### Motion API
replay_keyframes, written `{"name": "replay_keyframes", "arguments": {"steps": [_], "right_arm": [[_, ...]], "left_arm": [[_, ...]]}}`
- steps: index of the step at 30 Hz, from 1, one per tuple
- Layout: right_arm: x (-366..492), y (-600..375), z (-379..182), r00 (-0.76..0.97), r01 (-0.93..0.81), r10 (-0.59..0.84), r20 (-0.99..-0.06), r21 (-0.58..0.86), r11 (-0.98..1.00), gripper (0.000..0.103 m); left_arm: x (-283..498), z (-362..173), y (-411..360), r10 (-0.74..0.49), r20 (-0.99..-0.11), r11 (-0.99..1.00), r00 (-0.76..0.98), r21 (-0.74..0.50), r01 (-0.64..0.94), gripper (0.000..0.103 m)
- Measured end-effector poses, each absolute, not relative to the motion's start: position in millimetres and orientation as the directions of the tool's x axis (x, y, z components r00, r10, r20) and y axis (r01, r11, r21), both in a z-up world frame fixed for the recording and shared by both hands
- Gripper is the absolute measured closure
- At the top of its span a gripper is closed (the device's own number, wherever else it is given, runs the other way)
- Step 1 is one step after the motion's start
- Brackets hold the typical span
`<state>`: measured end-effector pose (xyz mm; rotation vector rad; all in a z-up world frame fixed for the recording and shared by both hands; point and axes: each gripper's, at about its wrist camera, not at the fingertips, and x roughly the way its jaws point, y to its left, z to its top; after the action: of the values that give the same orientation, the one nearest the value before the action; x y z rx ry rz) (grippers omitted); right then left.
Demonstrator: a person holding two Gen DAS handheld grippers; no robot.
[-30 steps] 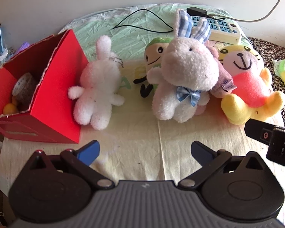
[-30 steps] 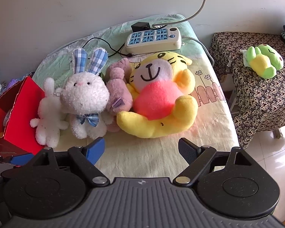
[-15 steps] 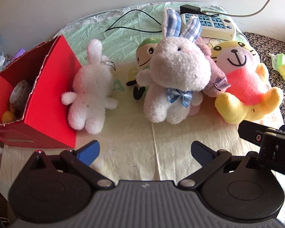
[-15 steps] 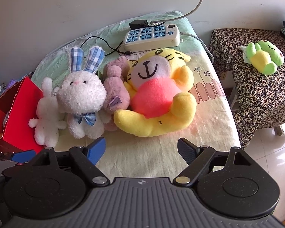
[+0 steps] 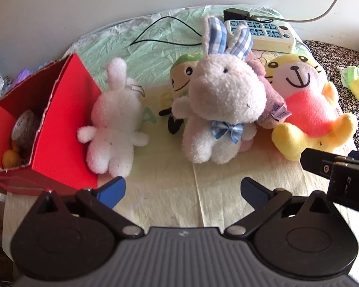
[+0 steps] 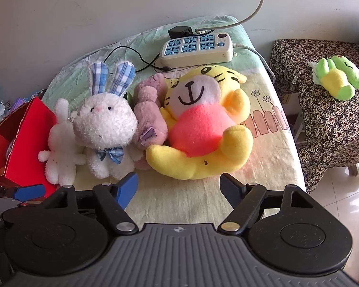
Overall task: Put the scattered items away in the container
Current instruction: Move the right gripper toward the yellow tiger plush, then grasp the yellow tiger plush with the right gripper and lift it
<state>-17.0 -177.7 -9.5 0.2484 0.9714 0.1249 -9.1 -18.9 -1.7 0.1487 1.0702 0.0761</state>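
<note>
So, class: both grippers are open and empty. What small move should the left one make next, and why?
Probably ease the left gripper forward and leftward toward the small white bunny. That toy leans against the red box, nearest the container, and lies just ahead of the left fingertip. The gripper is open and holds nothing, so it could close on the bunny's body.

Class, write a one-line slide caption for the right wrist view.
Open right gripper faces a yellow tiger plush, checked-ear bunny and small white rabbit beside the red box.
</note>
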Motion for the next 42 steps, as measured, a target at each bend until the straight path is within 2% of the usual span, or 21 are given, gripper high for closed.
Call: {"name": "replay_keyframes", "arguments": {"steps": [8, 14, 20, 22, 25, 27, 29, 31, 35, 37, 40, 42], "right_arm": [[-0.1, -178.1, 10.0, 0.575, -0.058, 0.25, -0.779, 0.266, 0.962, 0.033], [27.4, -181.5, 27.6, 0.571, -0.089, 0.31, -0.76, 0.318, 0.944, 0.034], [60.6, -174.7, 22.5, 0.538, -0.122, 0.45, -0.713, 0.463, 0.878, 0.033], [72.7, -168.8, 16.1, 0.503, -0.132, 0.486, -0.715, 0.492, 0.86, 0.033], [79.9, -174.7, 19.9, 0.529, -0.114, 0.468, -0.708, 0.487, 0.866, 0.033], [80.9, -192.8, 24.9, 0.573, -0.078, 0.43, -0.697, 0.476, 0.876, 0.033], [82.1, -214.1, 23.5, 0.598, -0.015, 0.369, -0.711, 0.451, 0.892, 0.032], [86.1, -232.6, 15.3, 0.596, 0.034, 0.307, -0.742, 0.405, 0.914, 0.032], [93.6, -253.9, -7.0, 0.568, 0.097, 0.236, -0.788, 0.348, 0.932, 0.03], [96.5, -260.2, -17.8, 0.547, 0.096, 0.253, -0.798, 0.36, 0.928, 0.025], [102.5, -263.6, -33.9, 0.484, 0.062, 0.344, -0.805, 0.423, 0.904, 0.024], [106.4, -264.6, -41.9, 0.456, 0.034, 0.386, -0.802, 0.45, 0.893, 0.021]], "left_arm": [[12.8, 21.7, -9.3, 0.107, -0.854, 0.977, 0.509, 0.186, 0.108, 0.001], [36.7, 33.2, -1.8, 0.015, -0.857, 0.985, 0.515, 0.1, 0.139, 0.002], [53.1, 15.0, -7.0, -0.121, -0.868, 0.984, 0.482, -0.04, 0.176, 0.008], [57.2, 7.3, -6.2, -0.127, -0.879, 0.985, 0.459, -0.056, 0.164, 0.012], [51.2, 11.7, 0.1, -0.136, -0.87, 0.986, 0.473, -0.072, 0.151, 0.012], [40.2, 22.7, -1.8, -0.112, -0.843, 0.986, 0.527, -0.029, 0.163, 0.012], [29.0, 36.9, -8.7, -0.116, -0.801, 0.979, 0.587, 0.007, 0.203, 0.012], [20.6, 46.9, -20.2, -0.185, -0.771, 0.96, 0.609, -0.01, 0.279, 0.011], [15.1, 40.5, -62.2, -0.311, -0.772, 0.899, 0.555, -0.049, 0.436, 0.012], [16.8, 30.9, -87.0, -0.354, -0.788, 0.865, 0.504, -0.07, 0.498, 0.016], [17.8, 14.8, -118.0, -0.39, -0.792, 0.82, 0.47, -0.066, 0.569, 0.017], [23.7, 5.0, -129.5, -0.417, -0.798, 0.799, 0.434, -0.095, 0.594, 0.022]]}}
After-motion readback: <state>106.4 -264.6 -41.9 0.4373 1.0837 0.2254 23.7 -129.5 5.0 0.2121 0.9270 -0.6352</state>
